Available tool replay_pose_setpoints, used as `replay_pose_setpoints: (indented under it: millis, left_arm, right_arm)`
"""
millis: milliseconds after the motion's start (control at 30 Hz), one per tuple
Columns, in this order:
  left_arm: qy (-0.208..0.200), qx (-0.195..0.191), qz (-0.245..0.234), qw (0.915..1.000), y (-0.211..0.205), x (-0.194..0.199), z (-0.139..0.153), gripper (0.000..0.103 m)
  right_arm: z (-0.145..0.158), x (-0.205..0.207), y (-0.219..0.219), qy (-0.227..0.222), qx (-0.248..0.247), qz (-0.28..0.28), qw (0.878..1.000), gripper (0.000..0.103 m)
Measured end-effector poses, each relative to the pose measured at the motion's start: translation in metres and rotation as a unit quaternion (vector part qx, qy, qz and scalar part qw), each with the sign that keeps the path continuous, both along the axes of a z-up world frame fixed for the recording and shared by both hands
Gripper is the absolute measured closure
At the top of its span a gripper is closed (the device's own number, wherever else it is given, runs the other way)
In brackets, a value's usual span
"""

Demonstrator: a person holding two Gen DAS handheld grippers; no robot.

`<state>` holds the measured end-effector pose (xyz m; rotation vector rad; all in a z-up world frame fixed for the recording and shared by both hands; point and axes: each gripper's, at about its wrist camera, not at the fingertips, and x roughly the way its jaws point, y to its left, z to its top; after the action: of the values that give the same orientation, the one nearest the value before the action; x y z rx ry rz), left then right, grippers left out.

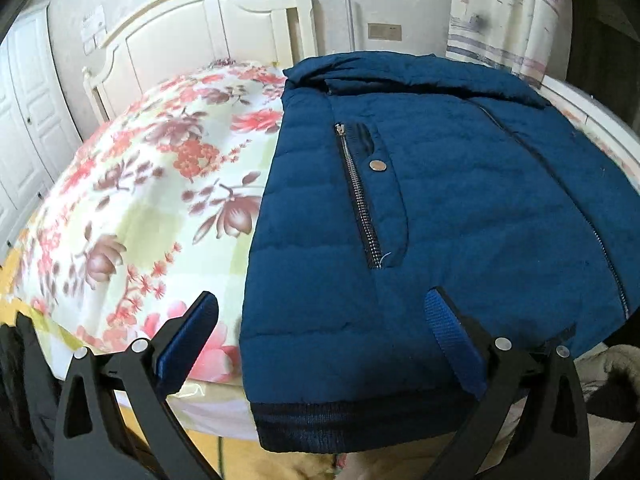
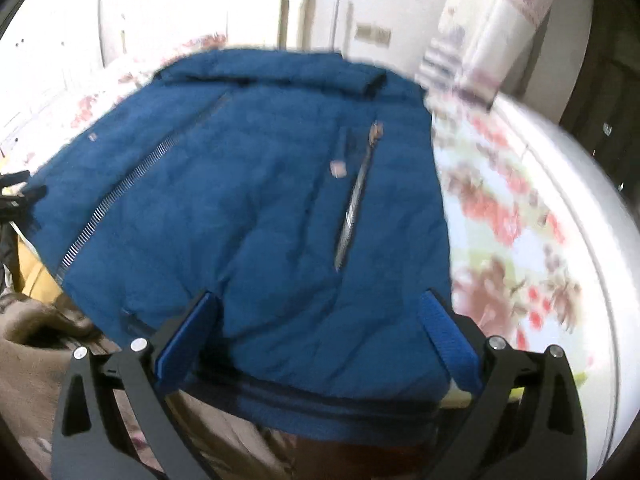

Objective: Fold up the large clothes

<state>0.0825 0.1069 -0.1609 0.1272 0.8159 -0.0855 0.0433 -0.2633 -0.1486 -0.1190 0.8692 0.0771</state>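
Note:
A large blue padded jacket [image 1: 460, 208] lies front up on a flowered bed, its ribbed hem hanging over the near edge. It has a centre zip and zipped chest pockets with snaps. My left gripper [image 1: 320, 344] is open and empty, just above the jacket's left hem corner. The jacket also shows in the right wrist view [image 2: 248, 208], blurred. My right gripper [image 2: 316, 344] is open and empty, over the jacket's right hem corner.
The flowered bedsheet [image 1: 140, 208] covers the bed, with a cream headboard [image 1: 208, 28] at the far end. White wardrobe doors [image 1: 24, 112] stand at the left. A curtain [image 1: 508, 16] hangs at the back right. A brown blanket [image 2: 36, 344] lies below the bed edge.

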Motion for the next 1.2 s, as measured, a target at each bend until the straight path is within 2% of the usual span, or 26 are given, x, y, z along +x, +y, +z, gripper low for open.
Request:
replay_pose_setpoints:
  millis: [67,167,233,300,333,400,467,500,567,633,700,767,867,933,1000,1067,1100,1133,1200]
  left_arm:
    - [0.01,-0.015,-0.001,0.9998,0.005,0.0,0.001,0.004]
    - [0.019,-0.032,-0.003,0.9993,0.013,-0.002,0.002,0.004]
    - [0.027,-0.055,-0.004,0.9981,0.019,-0.004,0.0,0.004]
    - [0.037,-0.082,-0.005,0.996,0.023,-0.005,-0.004,0.005]
    - [0.033,-0.084,-0.005,0.9959,0.024,-0.007,-0.005,0.005]
    - [0.034,-0.082,-0.014,0.9959,0.021,-0.012,-0.006,0.006]
    - [0.035,-0.088,-0.017,0.9954,0.021,-0.016,-0.007,0.013]
    - [0.035,-0.092,-0.018,0.995,0.02,-0.019,-0.005,0.015]
    - [0.033,-0.095,-0.022,0.9946,0.018,-0.026,-0.004,0.022]
    - [0.03,-0.093,-0.022,0.995,0.018,-0.027,-0.005,0.023]
    - [0.029,-0.094,-0.02,0.995,0.016,-0.029,-0.004,0.028]
    - [0.023,-0.083,-0.021,0.9961,0.013,-0.031,-0.001,0.036]
    - [0.017,-0.074,-0.024,0.9968,0.011,-0.033,0.003,0.041]
    - [0.018,-0.078,-0.026,0.9965,0.012,-0.031,0.002,0.041]
    - [0.021,-0.088,-0.025,0.9956,0.013,-0.03,0.002,0.039]
    - [0.026,-0.101,-0.019,0.9944,0.017,-0.026,0.0,0.029]
    - [0.028,-0.098,-0.015,0.9947,0.017,-0.024,-0.001,0.019]
    - [0.031,-0.095,-0.011,0.9949,0.017,-0.023,-0.002,0.015]
    - [0.028,-0.088,-0.014,0.9956,0.014,-0.021,-0.003,0.015]
  right_arm:
    - [-0.007,-0.003,-0.012,0.003,0.041,-0.004,0.999,0.003]
    - [0.003,-0.015,-0.024,-0.006,0.051,0.002,0.999,0.003]
    - [0.008,-0.024,-0.041,-0.02,0.072,-0.013,0.997,0.003]
    - [0.005,-0.032,-0.068,-0.02,0.12,-0.04,0.992,0.003]
    - [-0.001,-0.037,-0.084,-0.017,0.16,-0.053,0.986,0.006]
    - [-0.011,-0.049,-0.1,-0.023,0.207,-0.06,0.976,0.012]
    - [-0.016,-0.059,-0.104,-0.022,0.234,-0.053,0.971,0.017]
    - [-0.021,-0.062,-0.105,-0.016,0.246,-0.049,0.968,0.024]
    - [-0.029,-0.066,-0.103,-0.01,0.257,-0.048,0.965,0.028]
    - [-0.037,-0.069,-0.098,-0.011,0.274,-0.038,0.961,0.041]
    - [-0.039,-0.066,-0.094,-0.012,0.288,-0.031,0.957,0.047]
    - [-0.034,-0.065,-0.089,-0.021,0.281,-0.027,0.959,0.047]
    - [-0.019,-0.068,-0.085,-0.05,0.269,-0.016,0.962,0.047]
    - [-0.009,-0.066,-0.084,-0.069,0.253,-0.025,0.965,0.047]
    - [-0.008,-0.059,-0.087,-0.067,0.251,-0.037,0.965,0.045]
    - [-0.011,-0.049,-0.09,-0.062,0.254,-0.049,0.964,0.045]
    - [-0.014,-0.043,-0.092,-0.058,0.258,-0.053,0.963,0.045]
    - [-0.016,-0.039,-0.093,-0.056,0.267,-0.052,0.961,0.045]
    - [-0.017,-0.037,-0.094,-0.055,0.272,-0.048,0.959,0.045]
